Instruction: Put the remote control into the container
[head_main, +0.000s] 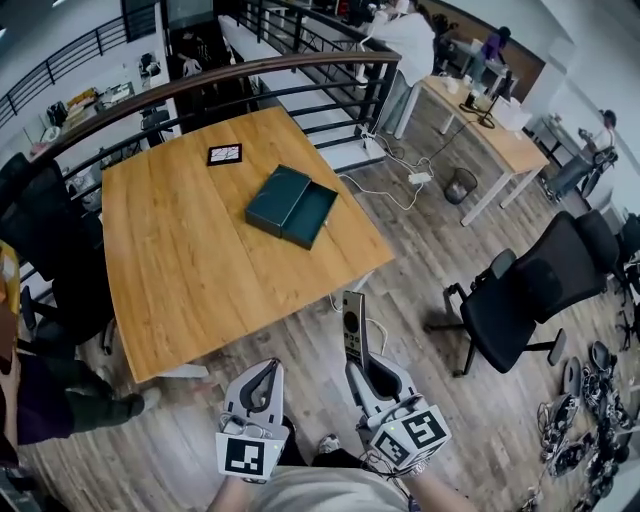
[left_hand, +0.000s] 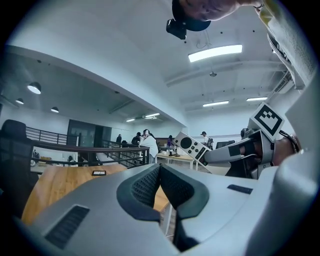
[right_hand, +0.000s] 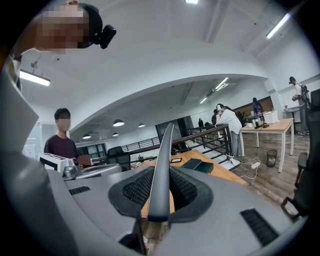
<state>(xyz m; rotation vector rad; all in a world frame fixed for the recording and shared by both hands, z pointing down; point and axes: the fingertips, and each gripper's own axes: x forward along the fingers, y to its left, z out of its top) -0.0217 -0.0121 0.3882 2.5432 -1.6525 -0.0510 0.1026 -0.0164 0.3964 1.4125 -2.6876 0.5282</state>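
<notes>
The left gripper (head_main: 266, 368) hangs short of the desk's (head_main: 170, 260) near edge, its jaws pressed together on nothing. Just beside it, the right gripper (head_main: 361, 366) pinches the remote control (head_main: 352, 322), which stands upright. The open teal container (head_main: 292, 206) lies on the desk, well ahead of both.

The container (head_main: 292, 206) lies on the counter (head_main: 190, 250), close to its right edge and about midway along it. A marker card (head_main: 224, 154) lies behind the container, near the far edge and apart from it. A railing (head_main: 250, 70) runs behind the far edge. Both tools are off the counter, over the floor (head_main: 420, 300) before its near edge. The left tool (head_main: 262, 385) is left of the right tool (head_main: 362, 365). The remote control (head_main: 352, 325) sits between the right tool's jaws, sticking out toward the near-right corner. An office chair (head_main: 530, 290) stands on the floor, right of the tools.
</notes>
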